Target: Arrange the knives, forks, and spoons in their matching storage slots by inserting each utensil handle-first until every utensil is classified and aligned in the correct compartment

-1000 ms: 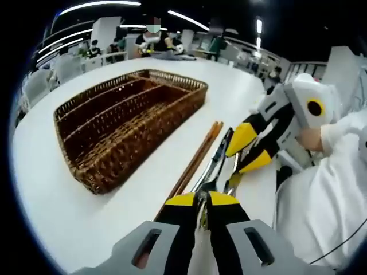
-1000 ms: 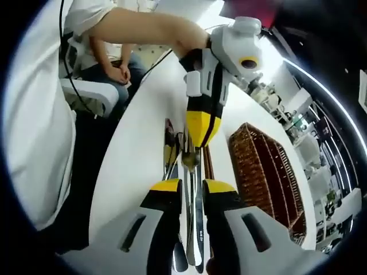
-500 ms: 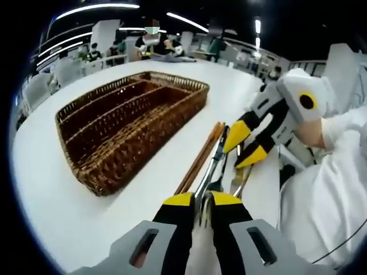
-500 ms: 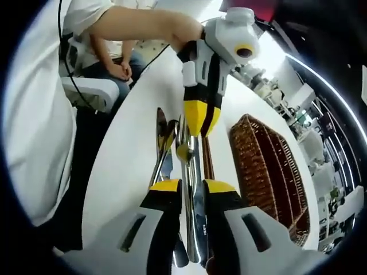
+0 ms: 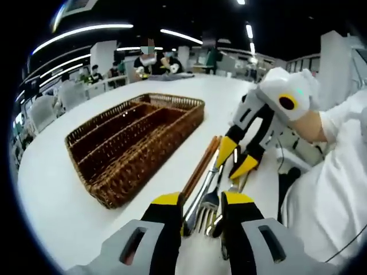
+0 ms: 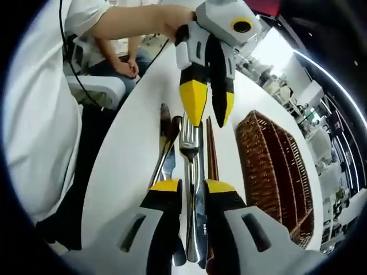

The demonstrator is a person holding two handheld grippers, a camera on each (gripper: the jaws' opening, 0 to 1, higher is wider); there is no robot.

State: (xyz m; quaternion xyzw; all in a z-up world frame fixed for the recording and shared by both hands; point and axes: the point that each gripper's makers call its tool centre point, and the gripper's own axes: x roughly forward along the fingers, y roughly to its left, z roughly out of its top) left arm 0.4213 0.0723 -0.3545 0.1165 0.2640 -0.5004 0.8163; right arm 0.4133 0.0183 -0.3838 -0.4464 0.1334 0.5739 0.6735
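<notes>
A silver fork (image 6: 189, 143) lies lengthwise on the white table, its handle running back between my right gripper's (image 6: 192, 187) narrowly spaced jaws beside a knife (image 6: 202, 229). The right gripper looks shut on the fork handle. My left gripper (image 5: 202, 201) is open, its yellow-tipped jaws on either side of the fork's head (image 5: 210, 200). The right gripper view has the left gripper (image 6: 209, 109) just beyond the tines, jaws apart. The left gripper view has the right gripper (image 5: 235, 159) over the handle end. A brown wicker tray (image 5: 143, 166) with long slots sits beside the utensils.
Brown chopsticks (image 5: 200, 166) lie between the utensils and the tray (image 6: 275, 166). Another knife (image 6: 166, 143) and a spoon (image 5: 236, 183) rest close by. A white sleeve (image 5: 327, 200) fills the right side. A seated person's hands (image 6: 123, 69) are past the table edge.
My left gripper, shut on the fork's head half a second ago, has opened and let go. It has drawn back slightly from the right gripper.
</notes>
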